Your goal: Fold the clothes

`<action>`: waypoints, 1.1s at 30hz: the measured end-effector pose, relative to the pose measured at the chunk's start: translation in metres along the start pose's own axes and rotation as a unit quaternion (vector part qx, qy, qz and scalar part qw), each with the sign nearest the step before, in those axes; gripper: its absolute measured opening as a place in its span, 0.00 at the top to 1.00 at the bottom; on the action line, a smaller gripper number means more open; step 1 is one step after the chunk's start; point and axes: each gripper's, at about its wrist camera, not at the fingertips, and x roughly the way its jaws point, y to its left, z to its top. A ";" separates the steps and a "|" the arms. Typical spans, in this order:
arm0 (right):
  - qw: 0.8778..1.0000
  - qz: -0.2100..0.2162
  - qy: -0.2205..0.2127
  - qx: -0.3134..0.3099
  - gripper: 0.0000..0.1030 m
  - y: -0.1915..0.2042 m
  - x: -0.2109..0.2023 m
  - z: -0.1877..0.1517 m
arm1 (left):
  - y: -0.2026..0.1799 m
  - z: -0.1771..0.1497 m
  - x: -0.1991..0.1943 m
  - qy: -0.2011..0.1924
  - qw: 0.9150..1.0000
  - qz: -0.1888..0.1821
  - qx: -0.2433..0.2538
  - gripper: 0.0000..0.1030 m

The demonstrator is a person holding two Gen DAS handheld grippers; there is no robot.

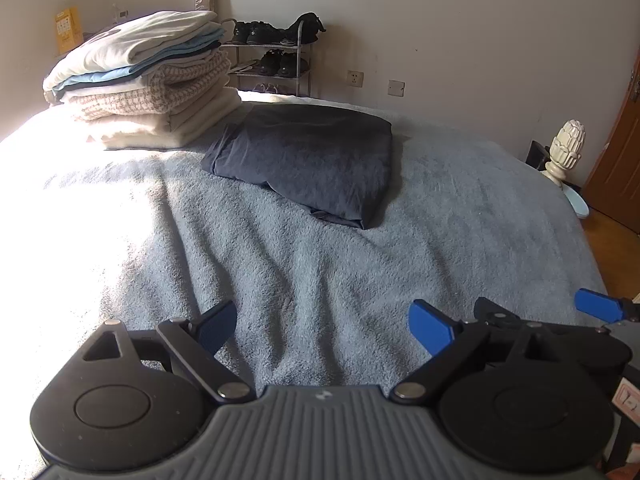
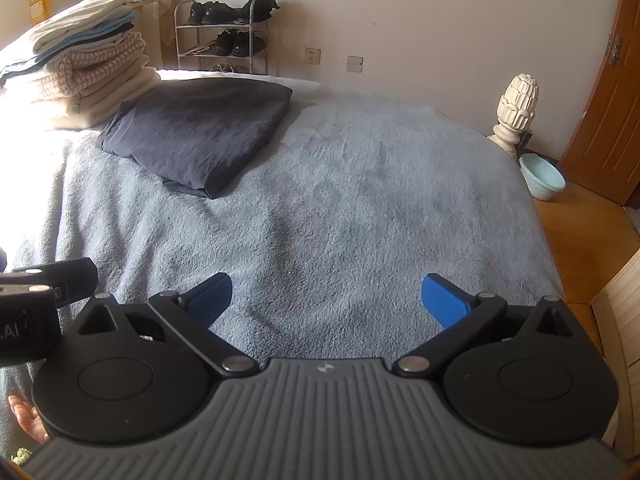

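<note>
Where right wrist shows bowl (image 2: 542, 176), both show folded garment (image 1: 308, 160)

Hard daylight floods in from the left, blowing out the bed (image 1: 60, 216) there. Focus stays sharp; fisheye bends edges, corners darken.

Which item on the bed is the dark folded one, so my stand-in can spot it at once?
Start at the bed with the fluffy grey-blue blanket. At its far left stands a tall stack of folded clothes in cream, beige and light blue. Just right of that stack lies the dark navy folded garment, flat on the blanket: the only dark piece, and the only one lying alone.
</note>
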 end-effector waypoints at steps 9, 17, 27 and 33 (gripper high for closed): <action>1.000 0.000 -0.001 -0.002 0.01 0.002 -0.003 -0.002 | 0.002 -0.001 -0.002 0.000 1.000 -0.005 -0.007 0.09; 1.000 -0.003 -0.005 -0.006 0.01 0.002 -0.005 -0.002 | 0.003 -0.001 -0.002 -0.001 1.000 -0.003 -0.013 0.08; 1.000 -0.002 -0.002 -0.006 0.01 0.002 -0.005 -0.003 | 0.002 -0.002 -0.002 -0.002 1.000 0.002 -0.008 0.08; 1.000 -0.003 0.000 -0.006 0.01 0.002 -0.006 -0.004 | 0.002 -0.003 -0.003 -0.001 1.000 0.003 -0.007 0.08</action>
